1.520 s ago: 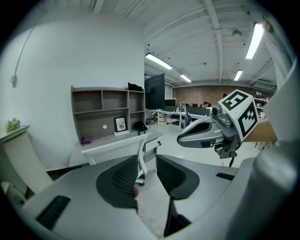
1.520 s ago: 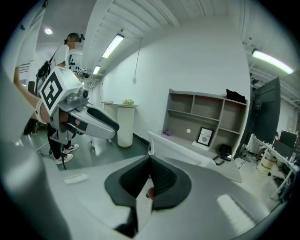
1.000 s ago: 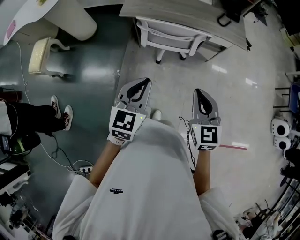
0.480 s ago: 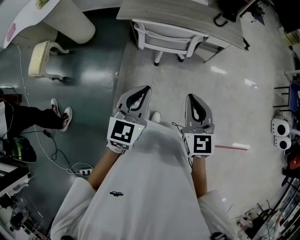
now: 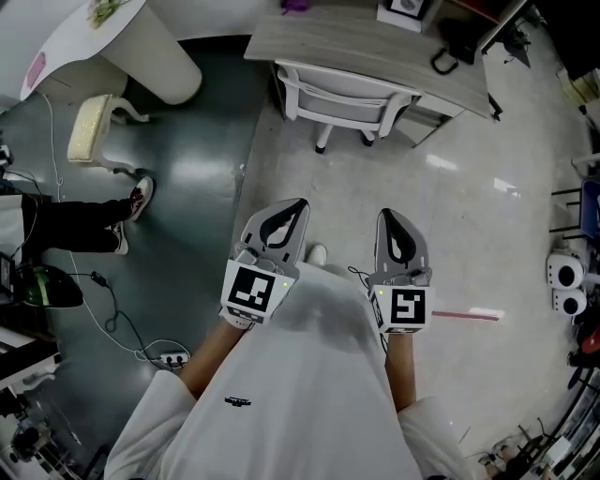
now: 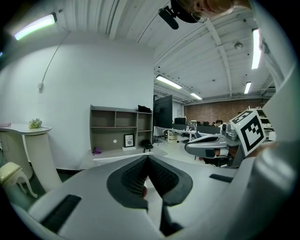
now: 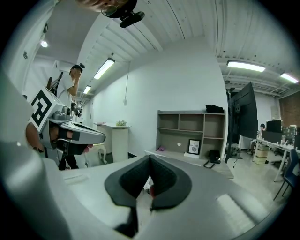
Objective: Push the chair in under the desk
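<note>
- My left gripper (image 5: 296,206) has its jaws closed pad to pad, with nothing between them.
- My right gripper (image 5: 390,216) is the same: jaws together, empty.
- I hold both grippers side by side in front of my white shirt, above the pale floor (image 5: 469,216). They are apart from each other, and the tips point toward the desk (image 5: 450,70).
- The chair (image 5: 342,89) is white. Its backrest faces me and its front part sits under the near edge of the desk. Its legs show on the floor below.
- The chair is well apart from both grippers; neither touches it.
- On the desk: a small framed picture (image 5: 405,7) and a black handset (image 5: 448,58) near the right end.
- Left gripper view: a grey shelf unit (image 6: 121,129) stands behind the desk against the white wall.
- Far left on the dark floor: a cream padded stool (image 5: 89,127) beside a white pedestal table (image 5: 155,56), and a person's legs (image 5: 80,227) in dark trousers.
</note>
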`<act>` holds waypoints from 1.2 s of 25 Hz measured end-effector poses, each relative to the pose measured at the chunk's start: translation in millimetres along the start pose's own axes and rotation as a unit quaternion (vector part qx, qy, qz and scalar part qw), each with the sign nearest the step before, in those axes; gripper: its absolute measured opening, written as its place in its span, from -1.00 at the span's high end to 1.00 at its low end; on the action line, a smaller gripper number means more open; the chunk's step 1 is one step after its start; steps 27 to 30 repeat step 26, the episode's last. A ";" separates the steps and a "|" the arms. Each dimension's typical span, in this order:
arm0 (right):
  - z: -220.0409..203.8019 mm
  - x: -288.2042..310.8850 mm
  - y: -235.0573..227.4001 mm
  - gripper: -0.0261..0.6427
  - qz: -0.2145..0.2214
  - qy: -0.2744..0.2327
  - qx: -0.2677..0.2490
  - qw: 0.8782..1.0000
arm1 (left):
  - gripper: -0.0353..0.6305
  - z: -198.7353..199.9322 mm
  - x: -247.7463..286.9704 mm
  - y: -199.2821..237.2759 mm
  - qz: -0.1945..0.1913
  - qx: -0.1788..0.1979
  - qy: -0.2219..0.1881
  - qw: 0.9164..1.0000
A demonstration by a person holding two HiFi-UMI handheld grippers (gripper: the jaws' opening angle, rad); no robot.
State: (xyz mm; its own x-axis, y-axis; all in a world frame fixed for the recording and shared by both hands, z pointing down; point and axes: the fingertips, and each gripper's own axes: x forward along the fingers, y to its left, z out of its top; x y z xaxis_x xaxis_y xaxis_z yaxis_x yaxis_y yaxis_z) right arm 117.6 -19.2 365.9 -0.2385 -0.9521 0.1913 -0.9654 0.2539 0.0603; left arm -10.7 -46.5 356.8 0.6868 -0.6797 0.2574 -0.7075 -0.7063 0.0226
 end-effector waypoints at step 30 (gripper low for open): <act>16.0 -6.5 14.1 0.89 0.002 -0.017 -0.009 1.000 | 0.87 -1.3 -19.6 4.3 0.004 0.001 -0.005 1.000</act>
